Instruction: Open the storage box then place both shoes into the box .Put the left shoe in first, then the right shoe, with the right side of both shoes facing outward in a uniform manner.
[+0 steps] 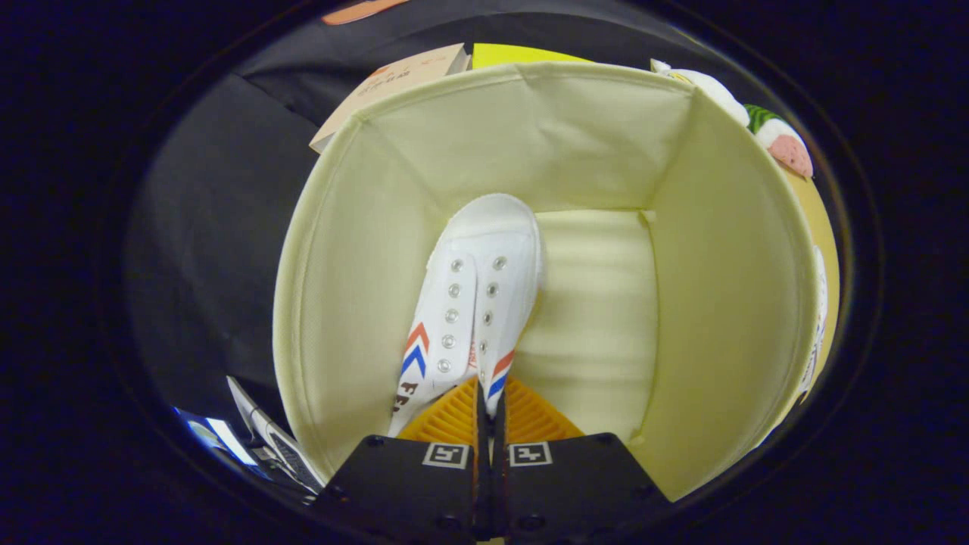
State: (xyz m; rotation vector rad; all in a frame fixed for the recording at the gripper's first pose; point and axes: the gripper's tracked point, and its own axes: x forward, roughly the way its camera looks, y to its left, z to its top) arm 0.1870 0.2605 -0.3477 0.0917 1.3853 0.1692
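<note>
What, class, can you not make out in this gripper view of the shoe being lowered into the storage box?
- Heel of the white shoe: hidden behind the fingers, which look closed on it.
- Storage box near wall and lid: cut off by the gripper body.
- Second shoe, outside the box beside the fingers: mostly cut off, left or right unclear.
- Cardboard carton beyond the box: print too small.

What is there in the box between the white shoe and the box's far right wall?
Nothing: in the gripper view, the stretch of box floor between the white shoe, which the tongs are shut on, and the right wall is bare.
</note>
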